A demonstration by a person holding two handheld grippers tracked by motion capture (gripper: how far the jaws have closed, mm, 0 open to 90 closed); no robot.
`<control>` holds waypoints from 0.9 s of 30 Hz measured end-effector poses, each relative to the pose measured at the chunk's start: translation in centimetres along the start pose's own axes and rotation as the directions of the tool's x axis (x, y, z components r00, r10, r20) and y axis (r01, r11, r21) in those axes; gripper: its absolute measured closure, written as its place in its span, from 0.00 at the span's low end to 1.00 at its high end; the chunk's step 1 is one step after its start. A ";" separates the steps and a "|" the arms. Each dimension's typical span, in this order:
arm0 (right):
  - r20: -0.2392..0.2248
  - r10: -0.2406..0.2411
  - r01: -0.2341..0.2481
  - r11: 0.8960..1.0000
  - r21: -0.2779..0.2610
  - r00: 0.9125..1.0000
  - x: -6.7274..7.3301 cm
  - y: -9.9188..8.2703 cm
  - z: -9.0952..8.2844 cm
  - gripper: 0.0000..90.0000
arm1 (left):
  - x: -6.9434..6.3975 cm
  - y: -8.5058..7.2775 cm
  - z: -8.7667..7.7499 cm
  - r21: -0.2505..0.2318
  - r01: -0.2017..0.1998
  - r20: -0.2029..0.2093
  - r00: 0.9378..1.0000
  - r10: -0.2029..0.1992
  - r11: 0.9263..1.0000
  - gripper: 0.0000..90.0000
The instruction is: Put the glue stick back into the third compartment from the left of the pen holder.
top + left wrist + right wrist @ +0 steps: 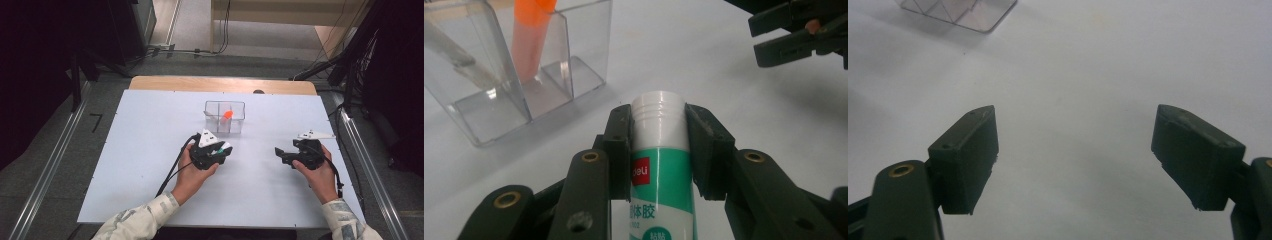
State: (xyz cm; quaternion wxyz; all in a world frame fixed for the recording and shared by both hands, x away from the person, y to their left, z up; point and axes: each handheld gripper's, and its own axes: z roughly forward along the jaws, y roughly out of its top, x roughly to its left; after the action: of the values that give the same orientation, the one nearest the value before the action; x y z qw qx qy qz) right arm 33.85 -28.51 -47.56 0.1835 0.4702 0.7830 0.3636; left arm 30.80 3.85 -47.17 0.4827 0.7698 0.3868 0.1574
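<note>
Glue stick point(659, 150) clamped in left hand-held gripper point(659, 145)

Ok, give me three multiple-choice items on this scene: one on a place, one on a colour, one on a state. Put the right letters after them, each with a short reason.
1. Where does the clear organizer stand?
A. at the table's near edge
B. past the left gripper, toward the table's far side
C. on the floor

2. What colour is the top of the item standing in the organizer?
A. orange
B. blue
C. black

3. What state is the right gripper in?
A. shut on a pen
B. shut on nothing
C. open, holding nothing

Answers:
1 B: in the high view the organizer sits beyond the left gripper on the white table.
2 A: the orange-topped item shows through the clear wall.
3 C: in the right gripper view its jaws stand wide apart over bare table, while the left gripper is clamped on the glue stick.
</note>
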 end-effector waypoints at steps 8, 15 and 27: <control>-0.004 0.003 -0.003 1.000 -0.001 1.000 0.0 0.0 0.0 0.19 | 0.2 0.9 1.4 0.003 -0.001 -0.014 1.000 0.001 1.000 0.73; -0.007 0.003 -0.003 1.000 0.000 1.000 0.0 0.0 0.2 0.20 | 0.2 1.9 1.9 -0.005 -0.006 -0.022 1.000 0.006 1.000 0.73; -0.009 0.003 -0.003 1.000 0.002 1.000 0.0 0.1 0.2 0.20 | 0.3 3.7 3.1 -0.015 -0.004 -0.032 0.999 0.003 1.000 0.73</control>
State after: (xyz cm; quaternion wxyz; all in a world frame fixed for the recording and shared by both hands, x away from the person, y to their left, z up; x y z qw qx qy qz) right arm 34.01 -28.38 -47.64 0.1789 0.4700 0.7833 0.3653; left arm 34.58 1.26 -45.51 0.4819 0.7642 0.3921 0.1736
